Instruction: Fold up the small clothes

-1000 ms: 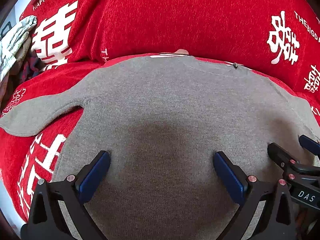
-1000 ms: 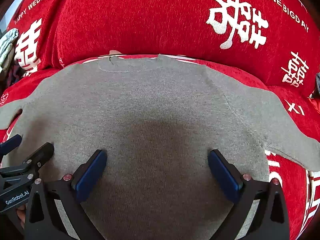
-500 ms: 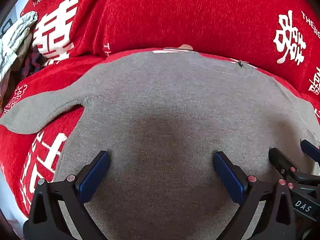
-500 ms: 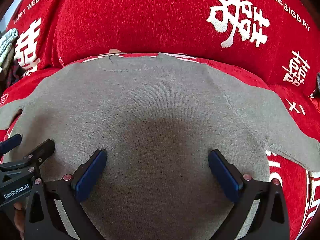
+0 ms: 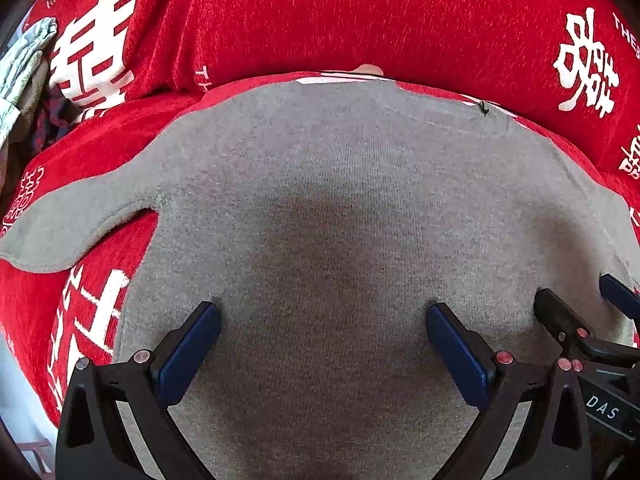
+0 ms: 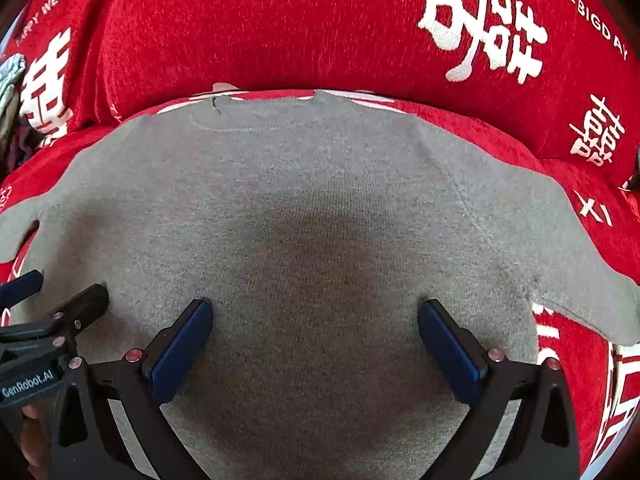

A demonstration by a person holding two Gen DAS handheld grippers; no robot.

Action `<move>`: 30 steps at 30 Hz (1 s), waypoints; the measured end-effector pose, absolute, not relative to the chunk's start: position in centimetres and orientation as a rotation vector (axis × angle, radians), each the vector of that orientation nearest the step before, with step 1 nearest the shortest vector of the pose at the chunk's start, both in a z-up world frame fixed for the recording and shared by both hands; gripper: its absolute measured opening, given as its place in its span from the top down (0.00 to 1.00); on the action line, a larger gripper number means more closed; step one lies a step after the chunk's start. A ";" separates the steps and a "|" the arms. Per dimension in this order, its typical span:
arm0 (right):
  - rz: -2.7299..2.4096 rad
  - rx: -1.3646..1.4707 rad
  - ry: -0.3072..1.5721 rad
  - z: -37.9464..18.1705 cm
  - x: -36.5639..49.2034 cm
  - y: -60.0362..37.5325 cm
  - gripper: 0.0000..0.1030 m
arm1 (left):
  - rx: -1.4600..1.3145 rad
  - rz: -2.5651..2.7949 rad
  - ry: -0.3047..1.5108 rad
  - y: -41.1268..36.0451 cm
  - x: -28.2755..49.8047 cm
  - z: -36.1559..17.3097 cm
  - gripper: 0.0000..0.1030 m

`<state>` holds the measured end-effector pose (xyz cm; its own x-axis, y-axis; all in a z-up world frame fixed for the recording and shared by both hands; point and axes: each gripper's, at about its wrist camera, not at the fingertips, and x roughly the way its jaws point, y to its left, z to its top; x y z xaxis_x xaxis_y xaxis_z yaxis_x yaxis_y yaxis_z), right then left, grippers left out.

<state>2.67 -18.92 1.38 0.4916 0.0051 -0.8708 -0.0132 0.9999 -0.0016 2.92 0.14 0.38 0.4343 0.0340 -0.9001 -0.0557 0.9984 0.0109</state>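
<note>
Grey sweater (image 5: 320, 220) lies flat under both spread, empty grippers: left gripper (image 5: 322, 316); right gripper (image 6: 314, 312).

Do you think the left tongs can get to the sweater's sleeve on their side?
Probably yes. The left tongs are open over the grey sweater, and its left sleeve lies flat on the red blanket, uncovered. Nothing sits between them; the right tongs are on the other side.
</note>
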 end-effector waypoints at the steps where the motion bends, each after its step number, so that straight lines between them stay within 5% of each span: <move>1: 0.008 -0.008 1.063 1.4 2.8 -18.8 0.00 | -0.026 0.057 1.120 0.2 3.0 0.4 0.00; 30: -0.107 0.068 1.066 1.4 5.5 -26.3 0.00 | 0.056 -0.013 1.148 -7.6 7.3 0.9 0.00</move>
